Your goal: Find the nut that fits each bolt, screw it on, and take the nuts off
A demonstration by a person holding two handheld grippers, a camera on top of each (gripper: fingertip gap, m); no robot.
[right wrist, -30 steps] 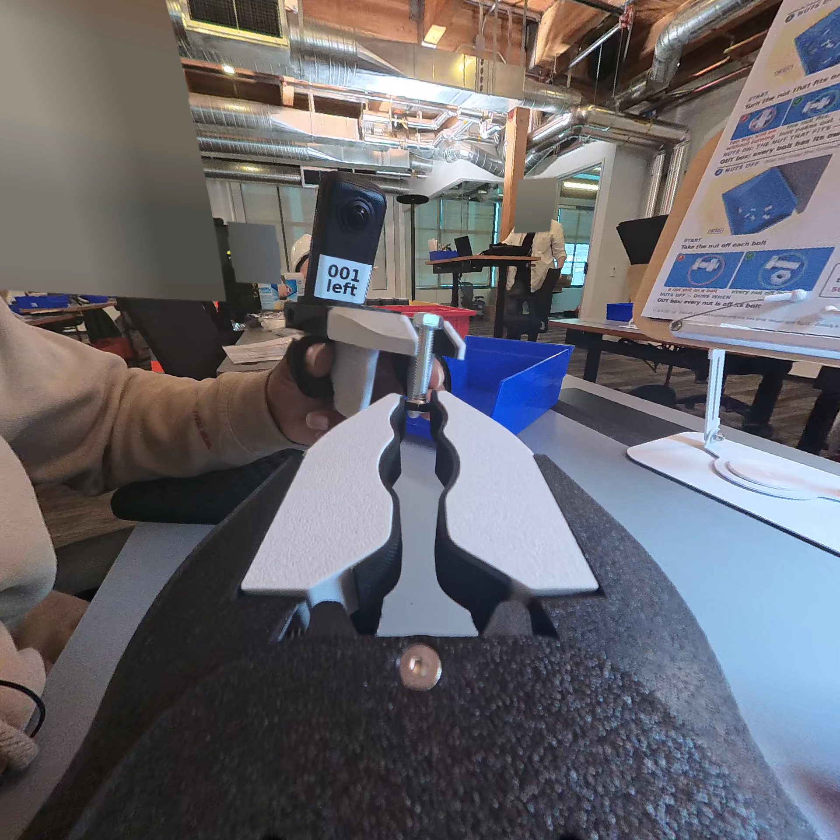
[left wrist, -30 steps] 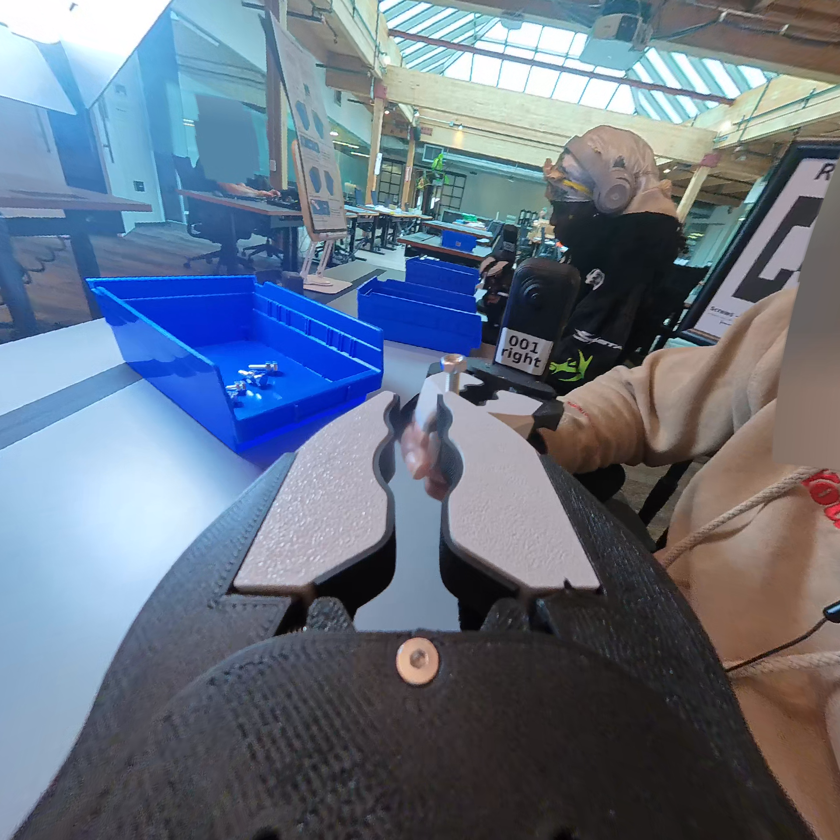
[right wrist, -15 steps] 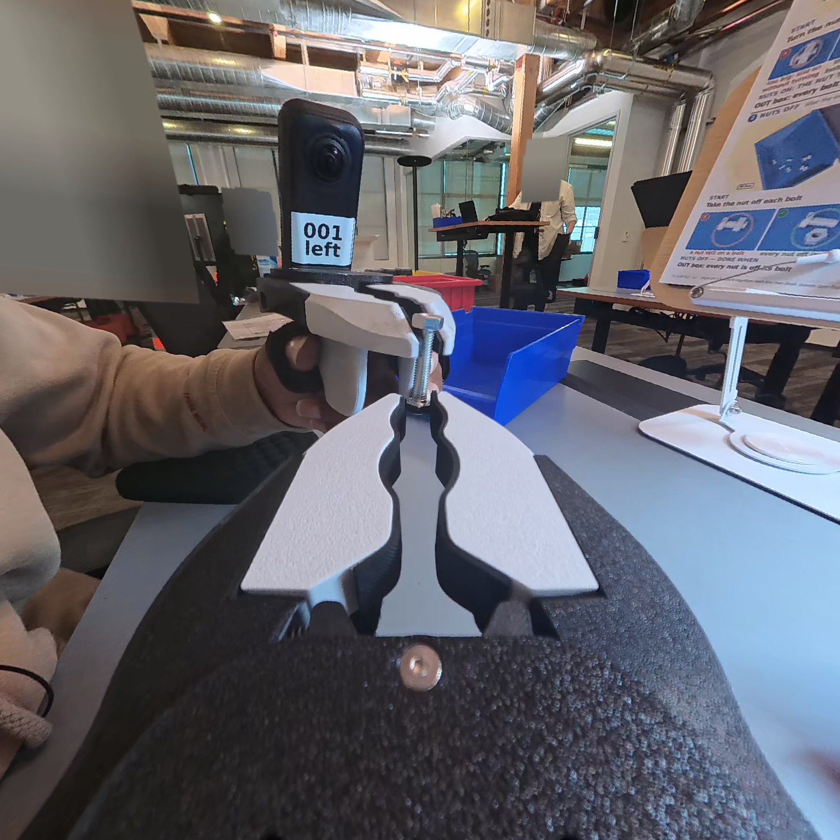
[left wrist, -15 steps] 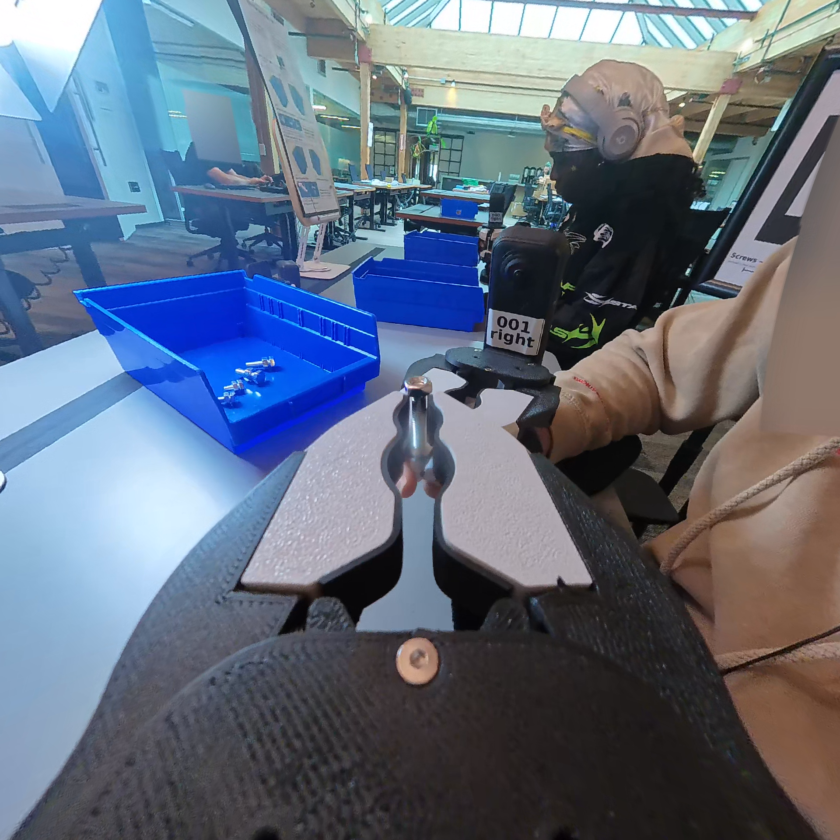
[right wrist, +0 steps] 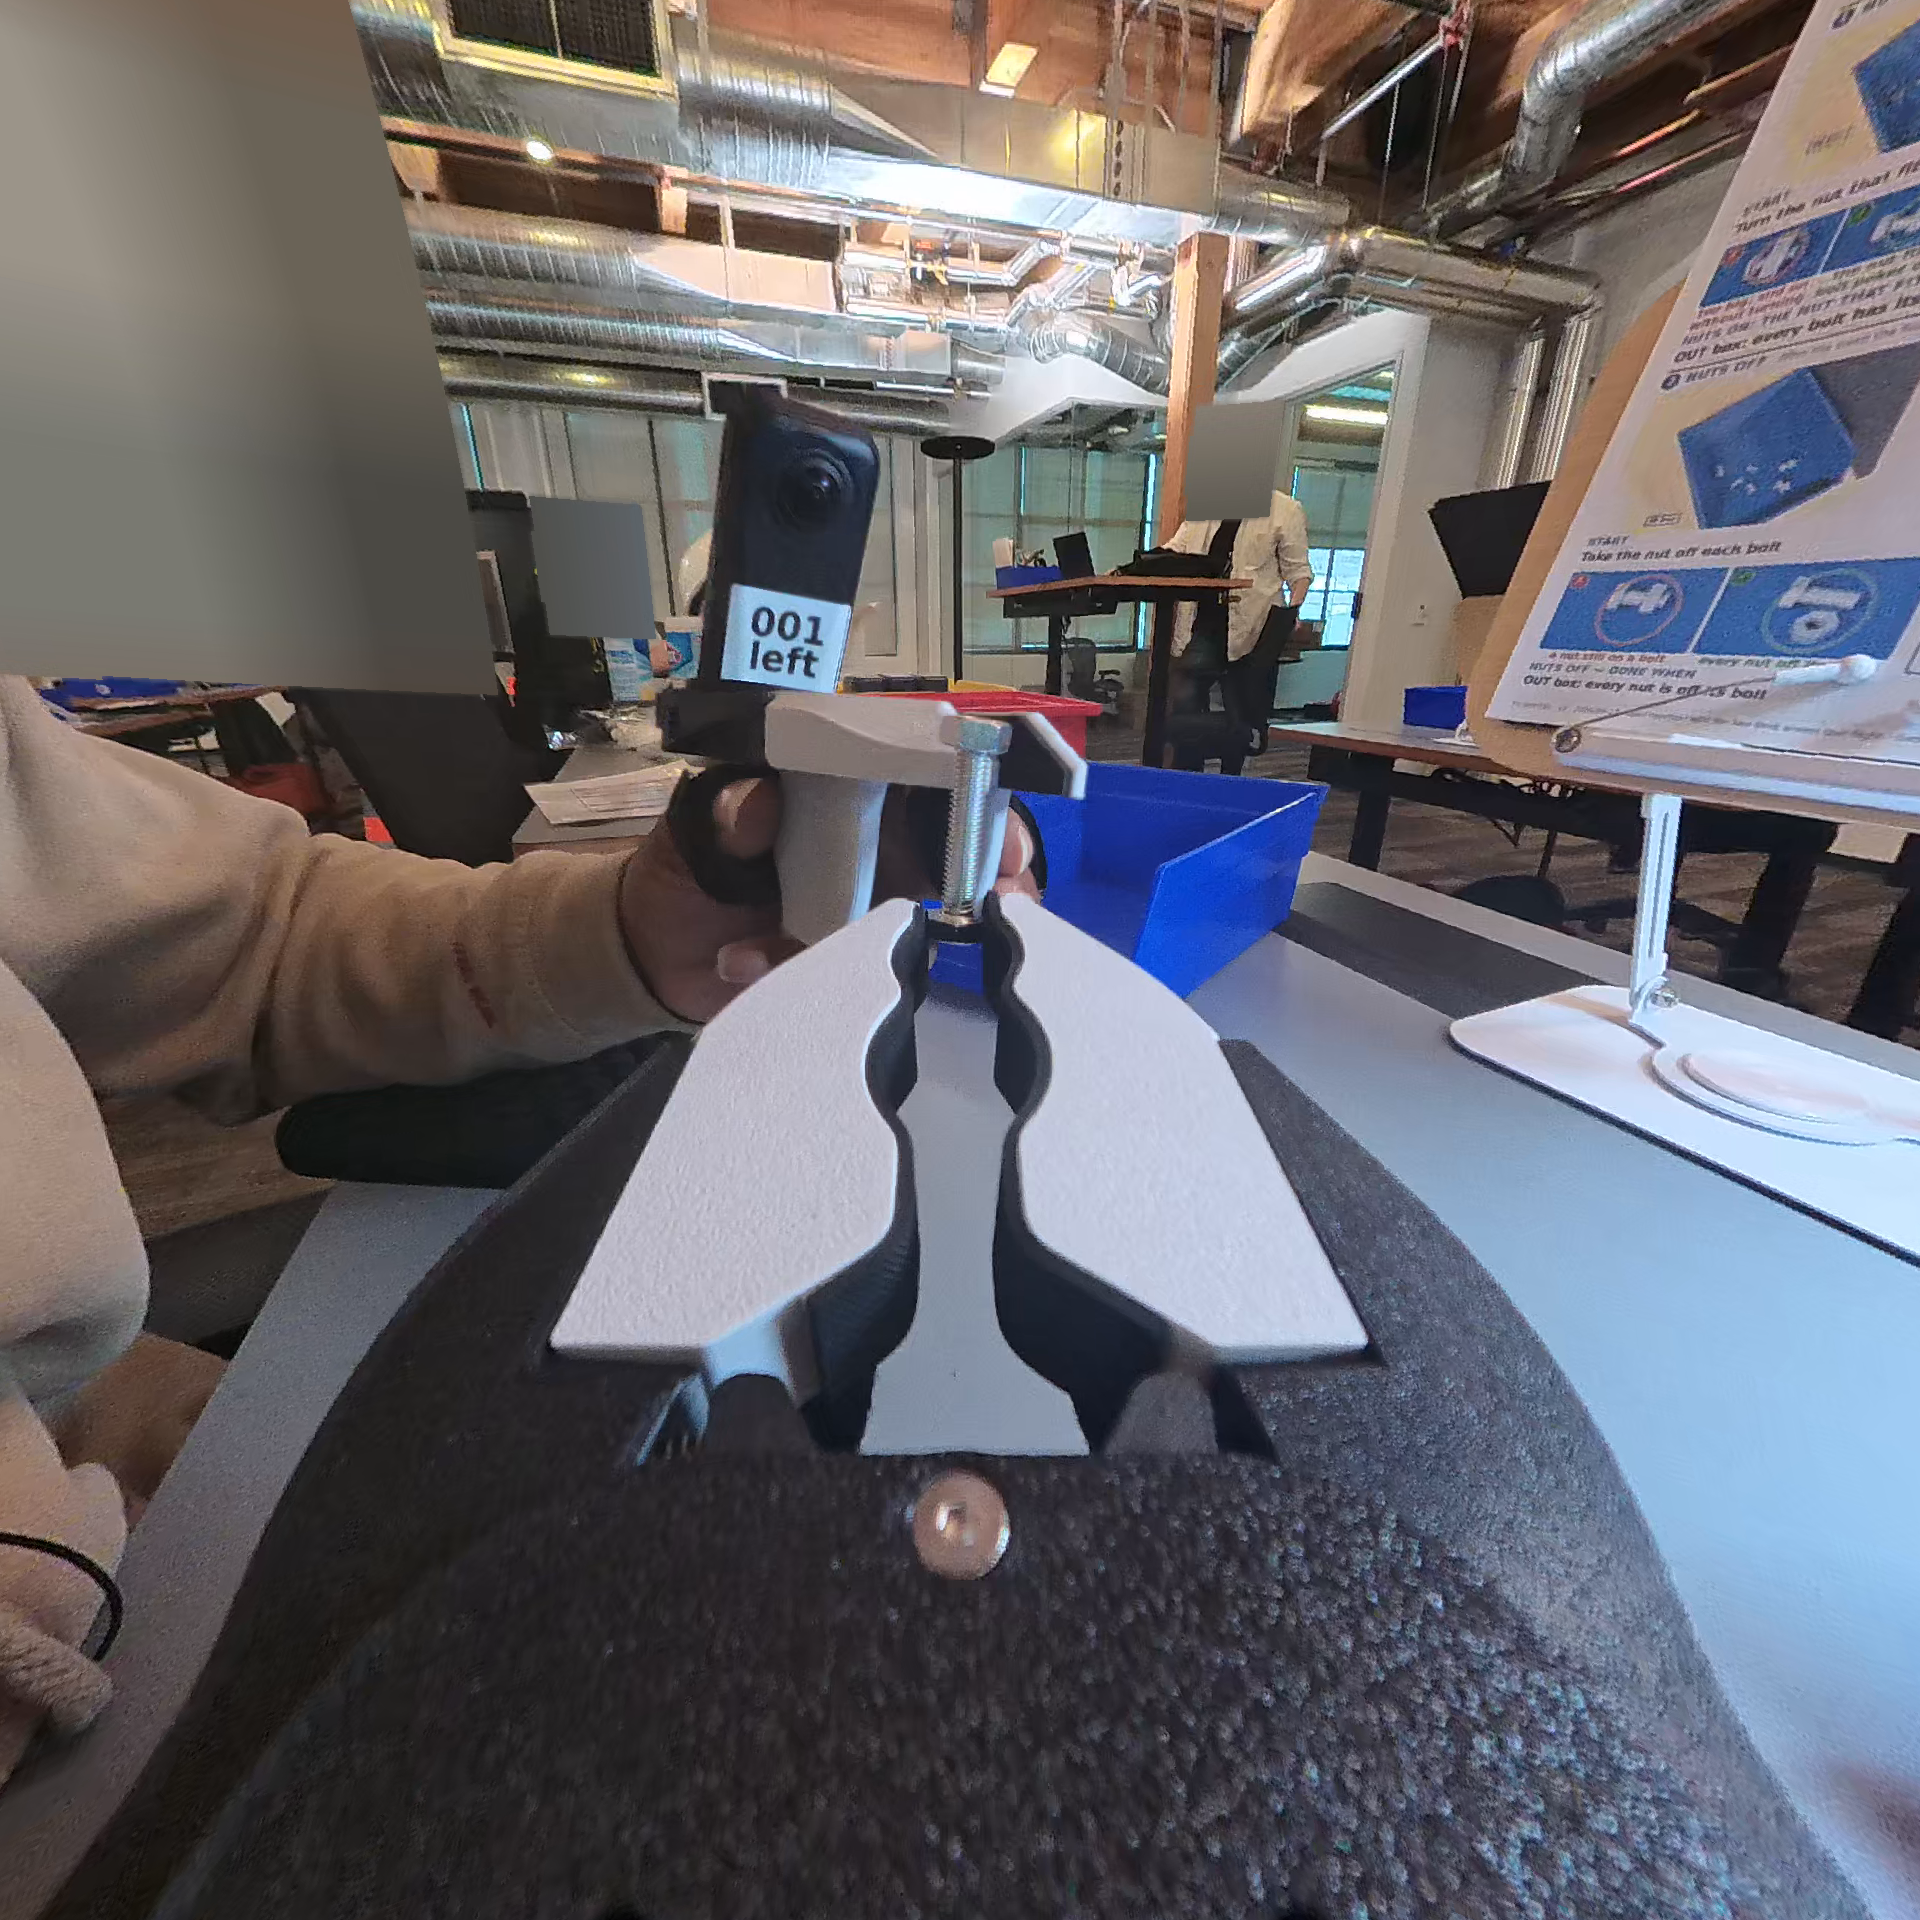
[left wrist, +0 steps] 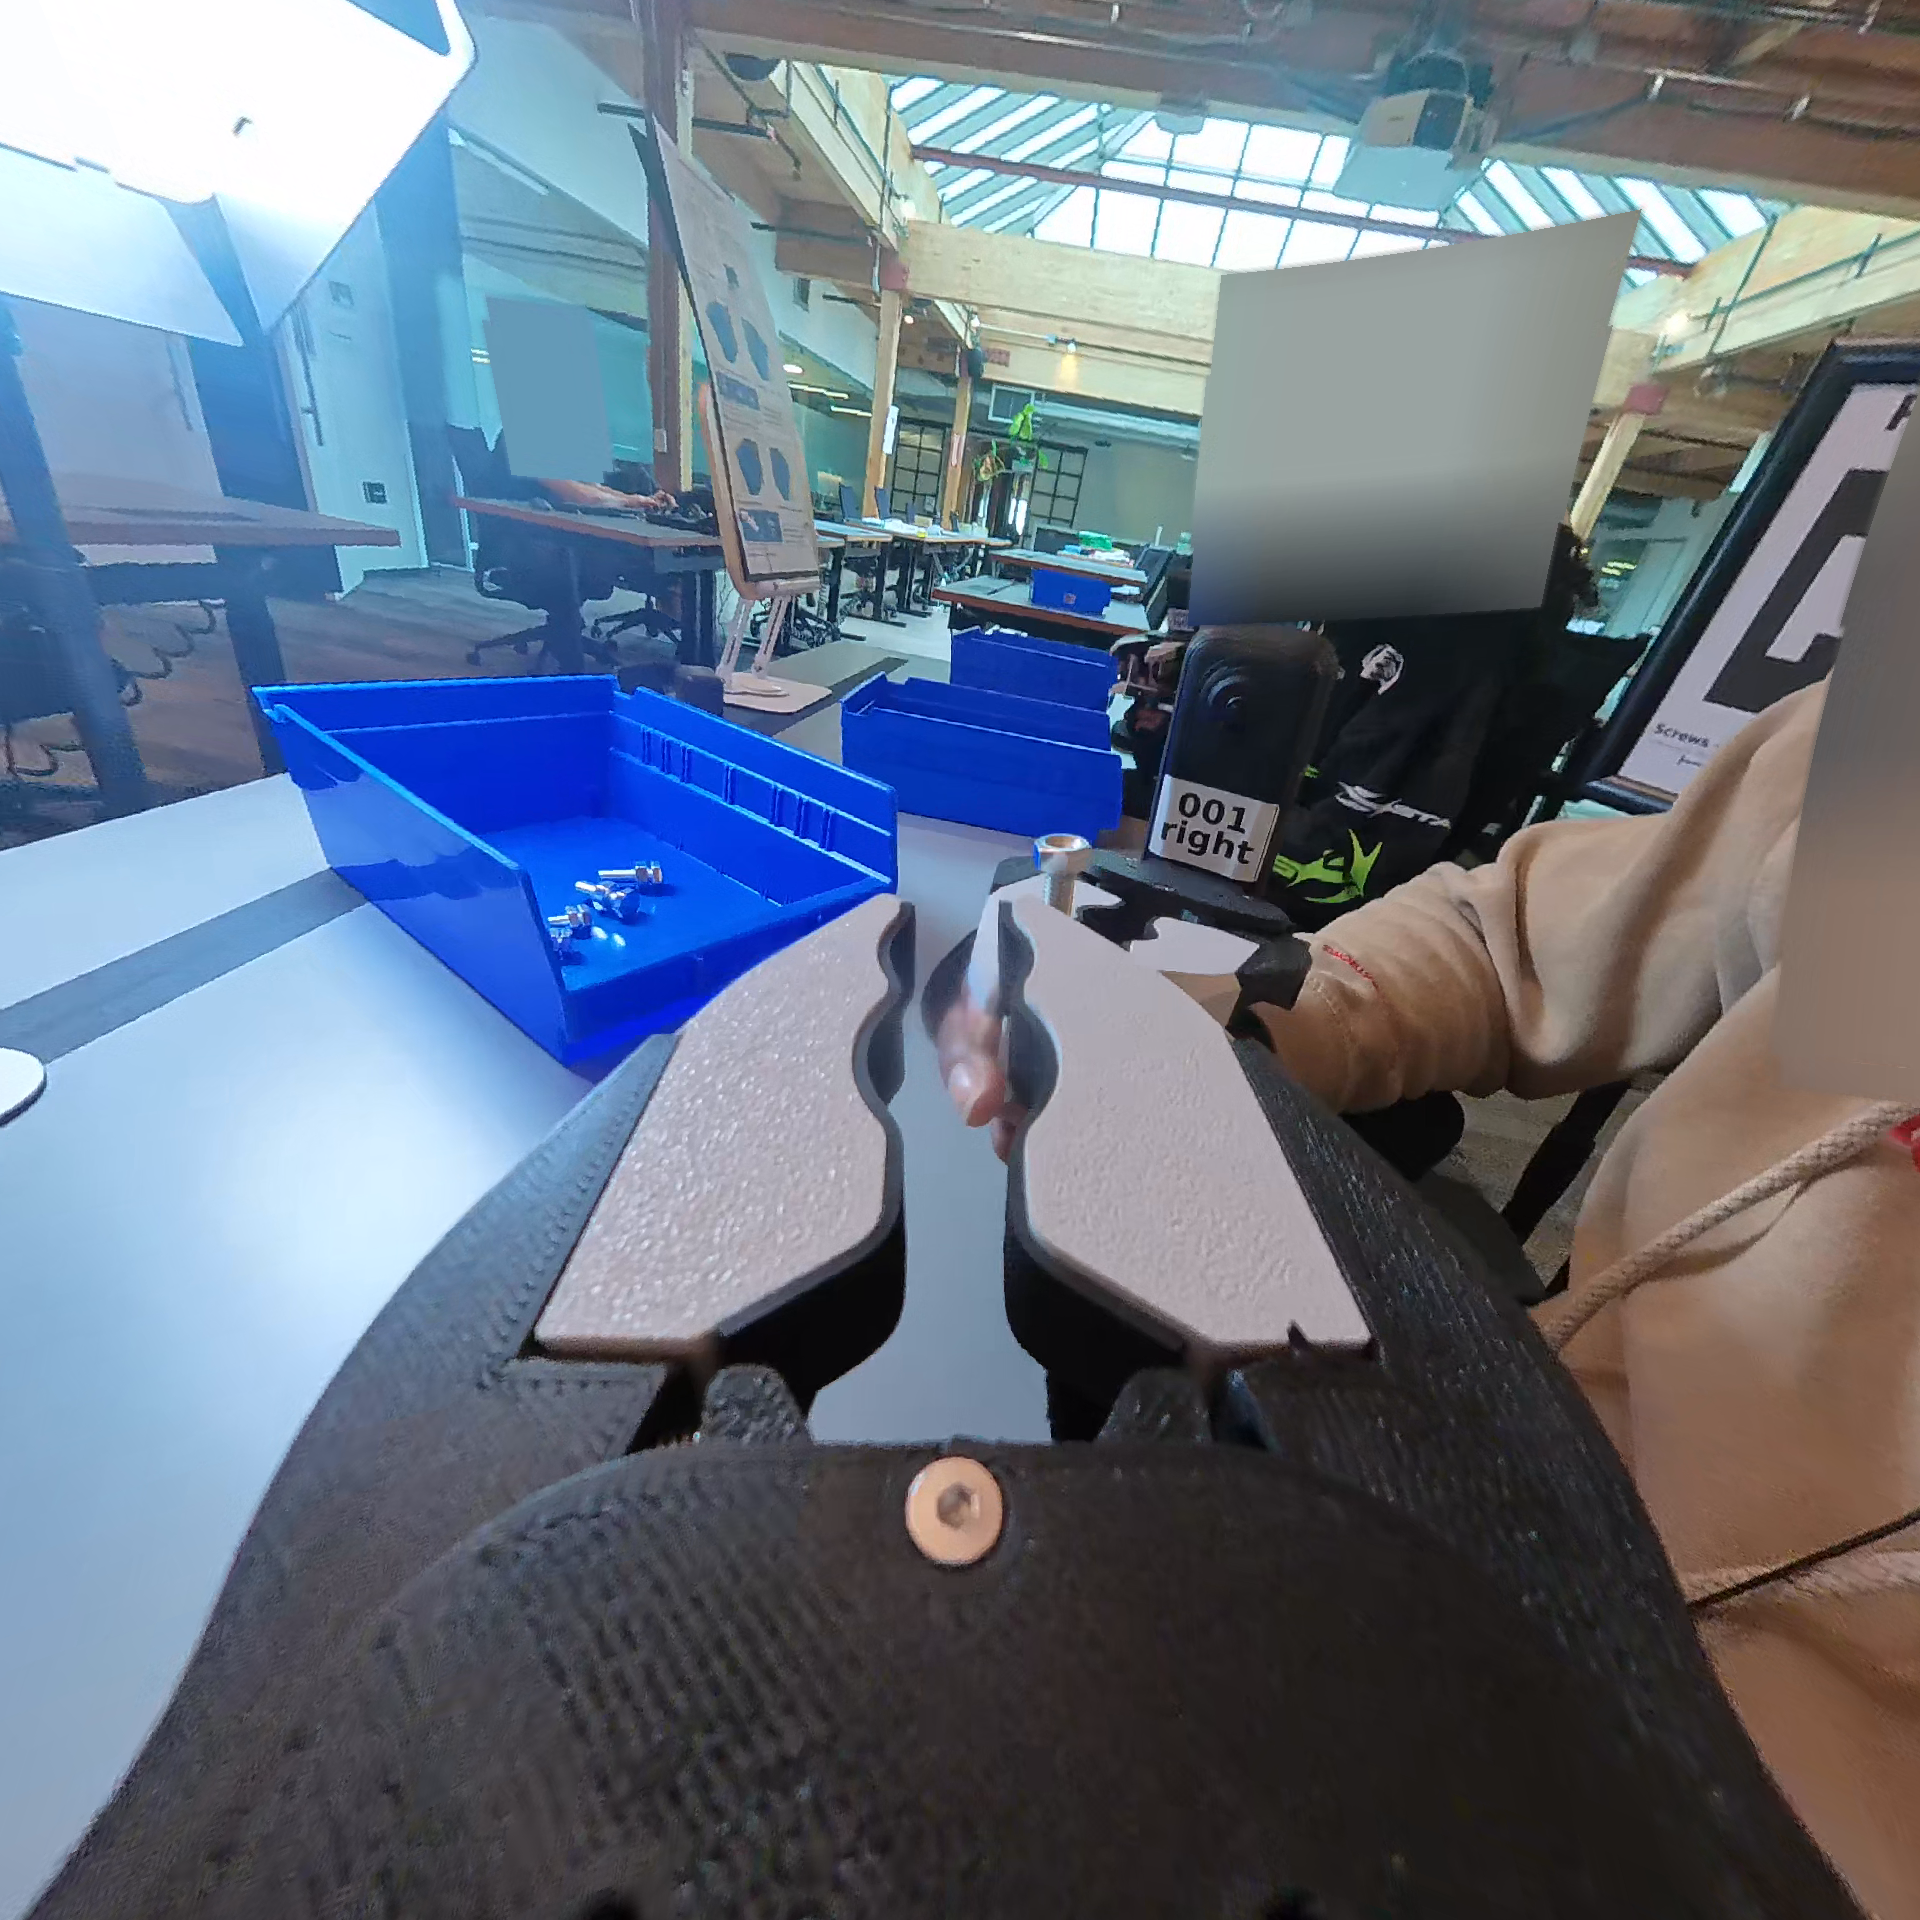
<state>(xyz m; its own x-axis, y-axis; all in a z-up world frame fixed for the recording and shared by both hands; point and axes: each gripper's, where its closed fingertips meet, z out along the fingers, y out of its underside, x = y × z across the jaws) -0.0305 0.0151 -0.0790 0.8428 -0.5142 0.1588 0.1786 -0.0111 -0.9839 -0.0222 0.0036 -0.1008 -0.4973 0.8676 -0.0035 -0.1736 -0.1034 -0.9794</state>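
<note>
Now the bolt [right wrist: 975, 821] stands almost upright in the air between my two tools, above the near edge of the grey surface [right wrist: 1558, 1299]. Its long axis runs up and down: the hex head is on top and the threaded end points down.

My left gripper [right wrist: 997, 743] seems to grasp the bolt just under the head, from the side. I judge this from the right wrist view, because in the left wrist view the contact is blurred and I cannot confirm it. My right gripper [right wrist: 956, 920] is clenched at the lower end of the thread, where a small dark nut [right wrist: 951, 916] appears to sit between the fingers [right wrist: 831, 1091]. I cannot tell how far the nut is on the thread.

I think the bolt is held vertical so that one tool keeps it steady while the other turns the nut around the same axis. This looks like the screwing step, or the unscrewing; which one I cannot say.

Farther away on the surface stands an open blue bin [left wrist: 436, 831] with a few small silver bolts [left wrist: 608, 894] lying on its floor. Behind the right tool, an instruction board [right wrist: 1745, 436] stands on a white foot.
</note>
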